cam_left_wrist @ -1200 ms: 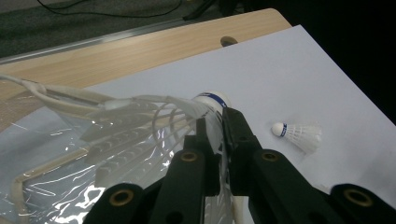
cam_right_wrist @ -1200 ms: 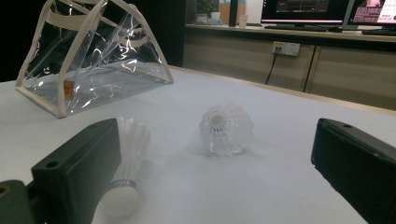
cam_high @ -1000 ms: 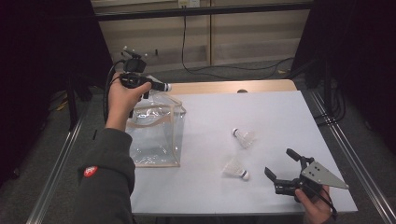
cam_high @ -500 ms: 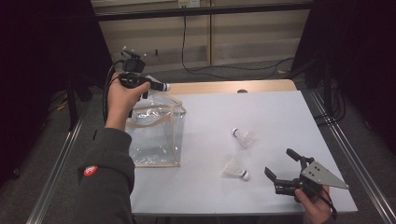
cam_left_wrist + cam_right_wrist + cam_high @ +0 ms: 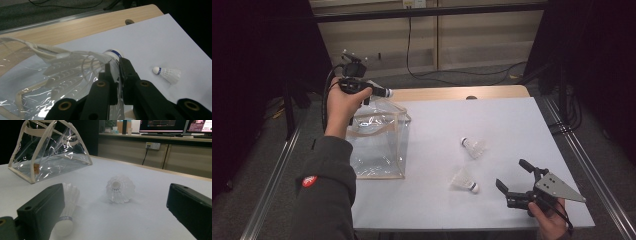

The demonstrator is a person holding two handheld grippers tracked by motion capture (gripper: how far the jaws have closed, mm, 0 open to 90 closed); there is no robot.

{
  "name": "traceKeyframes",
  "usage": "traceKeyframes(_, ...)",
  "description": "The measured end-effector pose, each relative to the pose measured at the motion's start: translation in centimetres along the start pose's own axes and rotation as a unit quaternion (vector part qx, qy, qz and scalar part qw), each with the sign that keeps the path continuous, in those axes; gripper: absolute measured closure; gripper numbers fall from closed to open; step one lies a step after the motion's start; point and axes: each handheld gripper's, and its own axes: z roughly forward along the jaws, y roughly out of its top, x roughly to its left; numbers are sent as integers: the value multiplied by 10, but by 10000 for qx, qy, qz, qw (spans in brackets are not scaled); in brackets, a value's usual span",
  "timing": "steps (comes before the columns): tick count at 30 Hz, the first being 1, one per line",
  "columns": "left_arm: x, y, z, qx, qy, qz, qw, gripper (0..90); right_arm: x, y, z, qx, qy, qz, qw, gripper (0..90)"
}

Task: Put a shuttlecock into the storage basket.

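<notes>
A: Nothing's moved since a second ago. Left gripper [image 5: 379, 92] sits above the clear bag [image 5: 379, 145], jaws clamped on a shuttlecock [image 5: 75, 66].

B: So that one's nearly bagged. Two more shuttlecocks [image 5: 474, 147] [image 5: 464, 180] lie on the counter [image 5: 437, 210], right gripper [image 5: 516, 176] beside them, jaws wide apart, holding nothing.

- Held shuttlecock [image 5: 75, 67]: white feathers, white cork, blue band.
- Near shuttlecock [image 5: 464, 180]: white, dark band at the cork.
- Far shuttlecock [image 5: 474, 147]: white, blue band.
- Bag [image 5: 379, 145]: clear, cream trim, small orange tag.
- Counter [image 5: 492, 120]: white top, pale wood far edge.
- Left tool [image 5: 117, 71]: black, brass-coloured screws.
- Right tool [image 5: 516, 181]: black, grey plate.
- Sleeve [image 5: 324, 195]: dark grey, red badge.
</notes>
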Motion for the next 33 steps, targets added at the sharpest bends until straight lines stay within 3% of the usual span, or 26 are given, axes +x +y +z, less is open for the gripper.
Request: traceKeyframes(33, 20, -5, -6, -17, 259, -140, 9996, 862, 0, -1, 1, 25, 13, -10, 10000, 14)
